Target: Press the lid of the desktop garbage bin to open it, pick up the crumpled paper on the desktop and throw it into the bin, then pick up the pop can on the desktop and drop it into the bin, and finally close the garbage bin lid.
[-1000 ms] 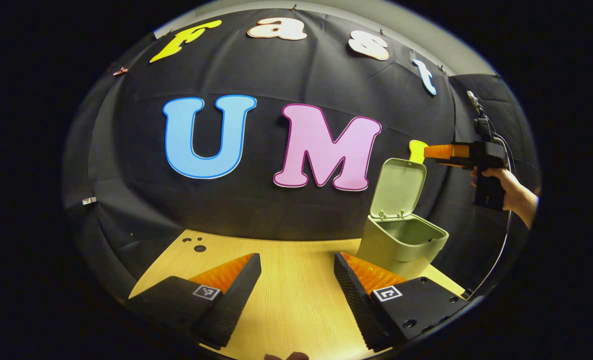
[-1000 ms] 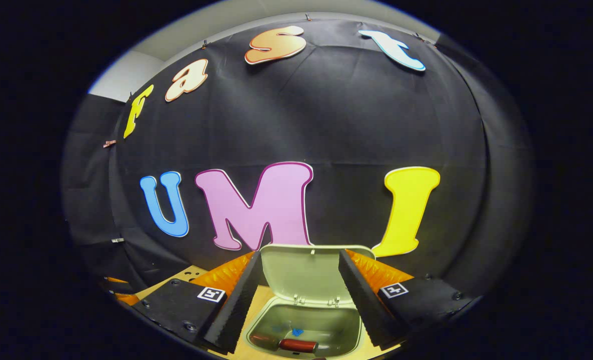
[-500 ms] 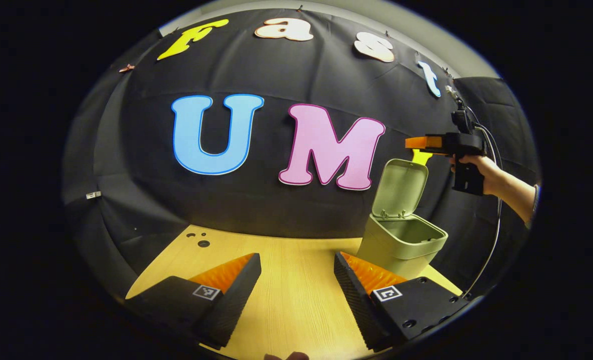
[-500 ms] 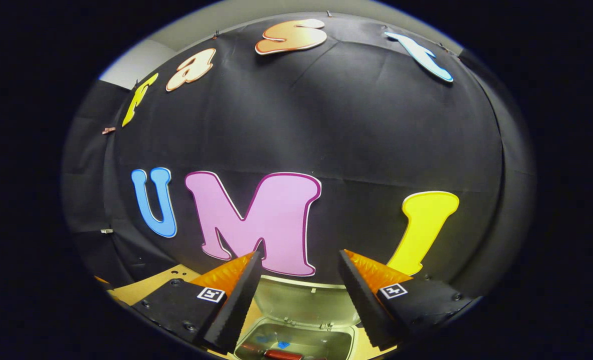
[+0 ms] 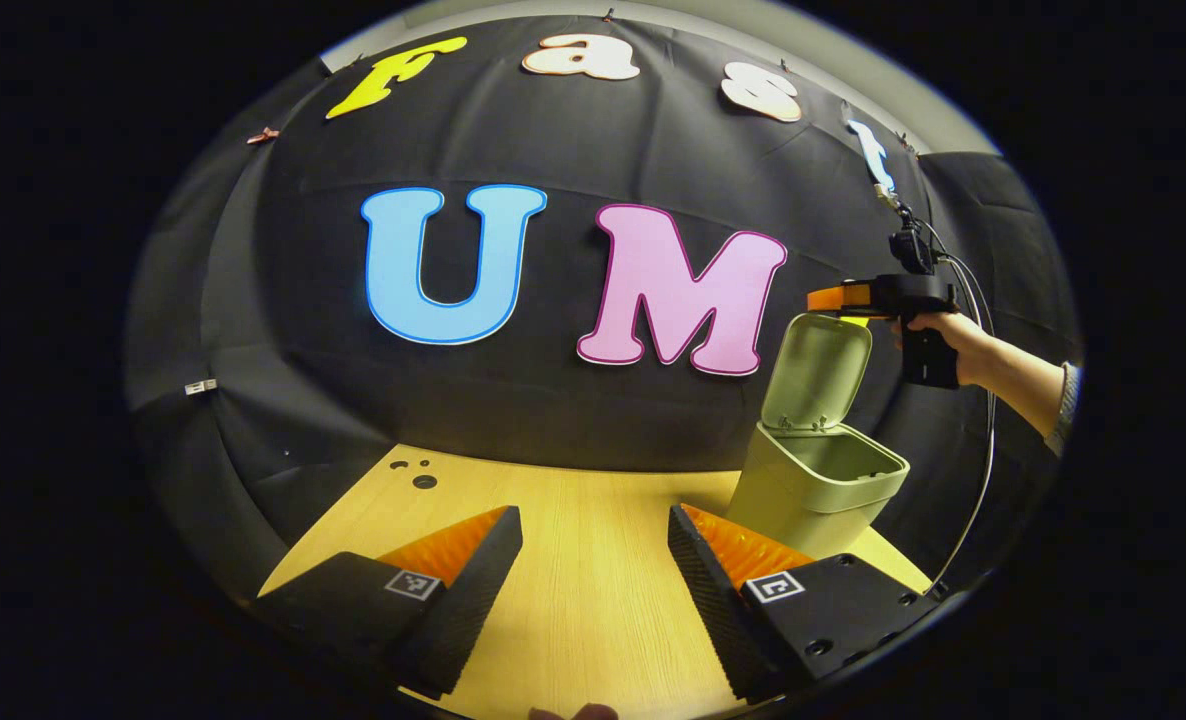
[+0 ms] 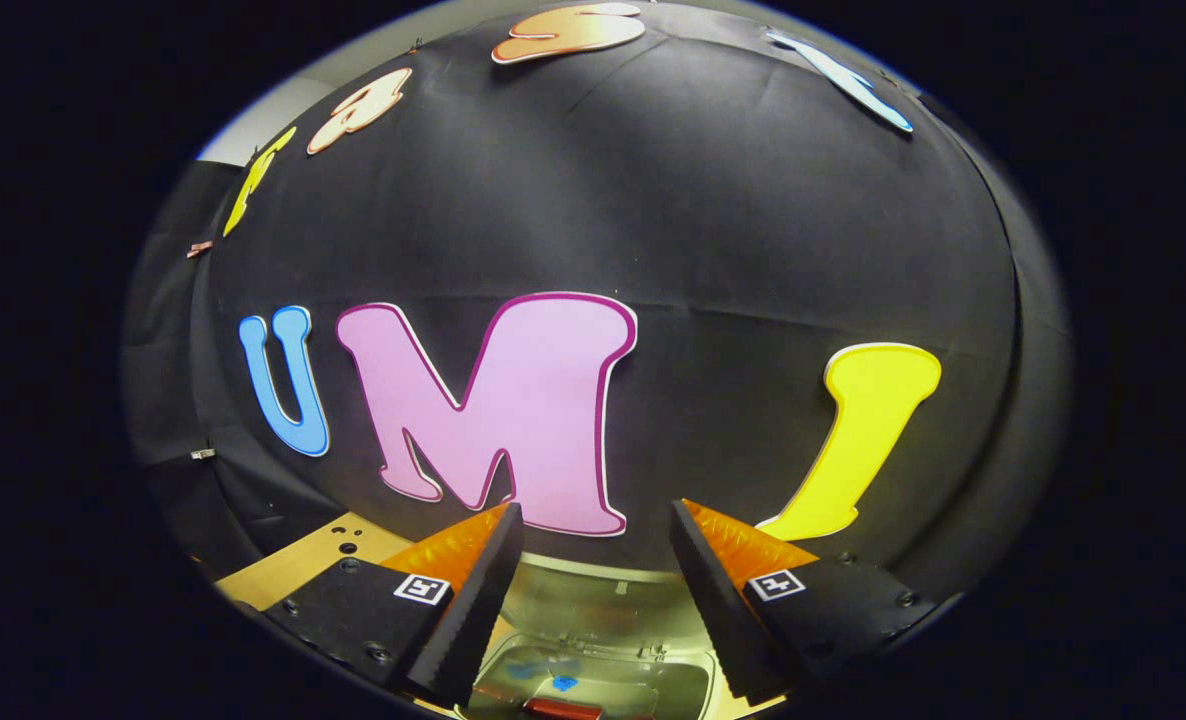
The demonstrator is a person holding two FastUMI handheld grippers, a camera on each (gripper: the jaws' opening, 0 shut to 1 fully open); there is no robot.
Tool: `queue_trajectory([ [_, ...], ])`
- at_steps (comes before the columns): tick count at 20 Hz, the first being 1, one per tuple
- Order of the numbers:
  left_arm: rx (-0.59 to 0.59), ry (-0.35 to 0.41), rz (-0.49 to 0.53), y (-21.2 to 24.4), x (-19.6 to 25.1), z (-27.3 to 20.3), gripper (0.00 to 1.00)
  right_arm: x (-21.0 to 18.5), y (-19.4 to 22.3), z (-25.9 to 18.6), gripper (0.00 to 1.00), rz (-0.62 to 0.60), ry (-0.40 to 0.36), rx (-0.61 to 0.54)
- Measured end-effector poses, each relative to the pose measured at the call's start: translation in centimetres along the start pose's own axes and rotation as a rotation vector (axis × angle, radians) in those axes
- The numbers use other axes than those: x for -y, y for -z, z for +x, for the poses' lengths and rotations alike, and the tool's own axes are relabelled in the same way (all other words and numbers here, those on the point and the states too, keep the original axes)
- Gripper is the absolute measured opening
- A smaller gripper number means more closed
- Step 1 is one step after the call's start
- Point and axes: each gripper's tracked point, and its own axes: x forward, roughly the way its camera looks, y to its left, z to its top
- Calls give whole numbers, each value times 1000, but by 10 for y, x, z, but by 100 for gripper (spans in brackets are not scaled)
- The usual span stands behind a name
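The last step was in hand: closing the bin. The green bin point(image 5: 818, 485) stood on the right side of the table point(image 5: 573, 560), and its lid point(image 5: 818, 370) stood up, tipped back on its hinge.

In the left gripper view, the right tongs point(image 5: 825, 298) were held by a hand point(image 5: 943, 330) just over the top edge of the lid. They looked like they were touching it, but it was too far off to be sure. In the right gripper view, the right tongs point(image 6: 593, 520) were spread apart with nothing between them. The lid point(image 6: 593, 600) and the open bin point(image 6: 593, 685) sat right below them. Something red lay in the bin, likely the can point(image 6: 558, 708).

The left tongs point(image 5: 593, 525) were spread apart too, holding nothing, low over the table and to the left of the bin.

Next, the right tongs would need to push the top of the lid forward and down until it shut. A soft push would be best, so the light bin did not slide or tip.
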Motion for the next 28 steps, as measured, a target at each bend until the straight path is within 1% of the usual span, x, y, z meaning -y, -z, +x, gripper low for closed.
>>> queue_trajectory([
  [4, 0, 16, 10, 0, 5, 0, 95, -4, 2, -13, 92, -20, -3, -14],
  [6, -1, 29, 13, 0, 9, 0, 95, -9, 11, -22, 92, -32, -9, -35],
  [11, -8, 62, 12, 4, 18, 2, 95, -17, 32, -49, 92, 0, -23, -69],
  [14, -10, 78, 9, 6, 23, 3, 95, -20, 50, -65, 92, 12, -38, -103],
  [19, -6, 92, 6, 6, 26, 4, 95, -22, 88, -89, 97, -2, -53, -179],
  [24, -4, 102, 1, 7, 30, 6, 95, -27, 128, -107, 97, 16, -72, -268],
  [28, -6, 112, 2, 6, 35, 7, 95, -29, 150, -116, 98, 36, -92, -339],
])
